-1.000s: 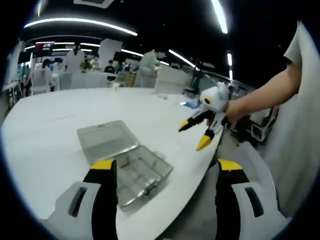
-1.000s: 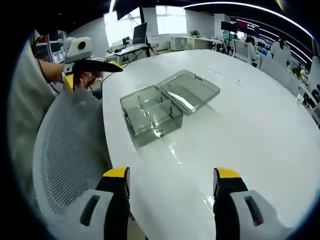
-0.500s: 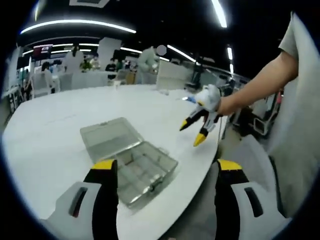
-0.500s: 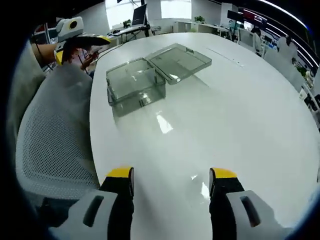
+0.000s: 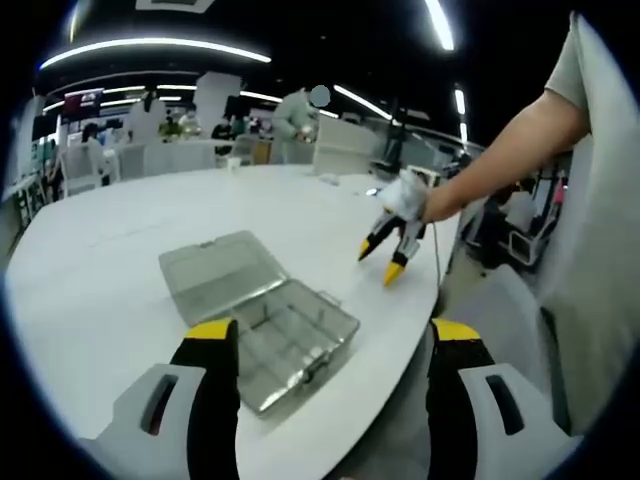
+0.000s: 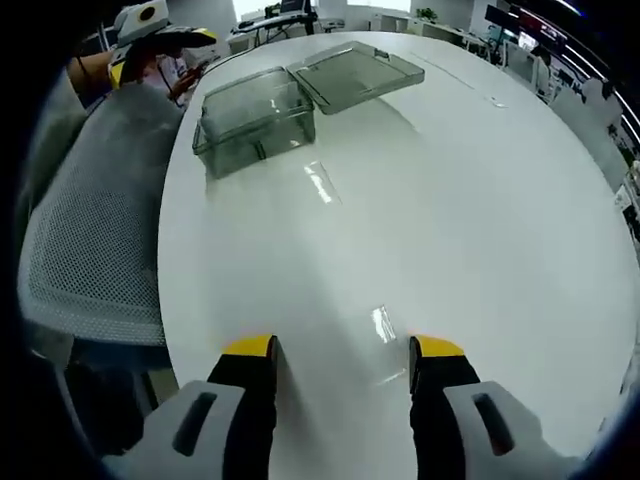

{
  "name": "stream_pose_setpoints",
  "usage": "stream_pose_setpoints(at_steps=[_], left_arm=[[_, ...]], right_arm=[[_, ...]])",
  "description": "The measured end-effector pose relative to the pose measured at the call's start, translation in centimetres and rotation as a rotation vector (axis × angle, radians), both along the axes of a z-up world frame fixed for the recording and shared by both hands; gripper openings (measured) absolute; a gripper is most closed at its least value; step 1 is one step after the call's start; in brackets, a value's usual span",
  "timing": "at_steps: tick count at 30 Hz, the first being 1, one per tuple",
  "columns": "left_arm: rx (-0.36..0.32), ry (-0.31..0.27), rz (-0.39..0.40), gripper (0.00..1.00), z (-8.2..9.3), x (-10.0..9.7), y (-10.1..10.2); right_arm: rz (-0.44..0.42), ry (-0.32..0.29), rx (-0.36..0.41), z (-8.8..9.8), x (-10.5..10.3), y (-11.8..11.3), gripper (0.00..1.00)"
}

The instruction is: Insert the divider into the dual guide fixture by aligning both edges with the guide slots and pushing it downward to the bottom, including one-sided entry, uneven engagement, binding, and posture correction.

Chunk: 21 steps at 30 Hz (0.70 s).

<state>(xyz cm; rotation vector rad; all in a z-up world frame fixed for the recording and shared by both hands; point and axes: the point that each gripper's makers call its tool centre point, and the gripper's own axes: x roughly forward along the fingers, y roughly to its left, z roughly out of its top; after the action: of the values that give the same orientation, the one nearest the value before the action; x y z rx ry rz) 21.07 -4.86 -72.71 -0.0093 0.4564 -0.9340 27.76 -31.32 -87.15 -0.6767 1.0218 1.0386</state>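
Note:
A clear plastic box (image 5: 285, 340) stands on the white table (image 5: 110, 240) near its edge, with its hinged lid (image 5: 215, 270) laid open and clear partitions inside. My left gripper (image 5: 333, 335) hovers just short of the box, open and holding nothing. In the right gripper view the same box (image 6: 255, 115) and lid (image 6: 355, 70) lie far up the table. My right gripper (image 6: 343, 350) is open over bare tabletop with nothing between its jaws. The left gripper view catches the right gripper (image 5: 392, 245) in a person's hand, yellow tips spread, above the table edge.
A grey mesh office chair (image 6: 90, 230) stands against the table's edge beside the box. The left gripper (image 6: 160, 35) appears beyond that chair. Chairs, desks and people fill the room behind the table (image 5: 180, 150). A person's arm (image 5: 510, 150) reaches in from the right.
The right gripper has drawn back from the box, which now sits smaller and higher in its view. In the left gripper view the right gripper has shifted slightly left and up.

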Motion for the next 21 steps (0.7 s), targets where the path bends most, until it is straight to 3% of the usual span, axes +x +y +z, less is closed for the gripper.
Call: stream_pose_setpoints(at_steps=[8, 12, 21], left_arm=[[0.0, 0.016, 0.011, 0.74, -0.3, 0.2, 0.3], [-0.002, 0.015, 0.015, 0.74, -0.3, 0.4, 0.4], [-0.007, 0.017, 0.019, 0.73, -0.4, 0.5, 0.6]], right_arm=[[0.063, 0.009, -0.013, 0.0, 0.5, 0.0, 0.39], [0.144, 0.009, -0.045, -0.1, -0.2, 0.3, 0.37], [0.208, 0.014, -0.087, -0.1, -0.3, -0.1, 0.34]])
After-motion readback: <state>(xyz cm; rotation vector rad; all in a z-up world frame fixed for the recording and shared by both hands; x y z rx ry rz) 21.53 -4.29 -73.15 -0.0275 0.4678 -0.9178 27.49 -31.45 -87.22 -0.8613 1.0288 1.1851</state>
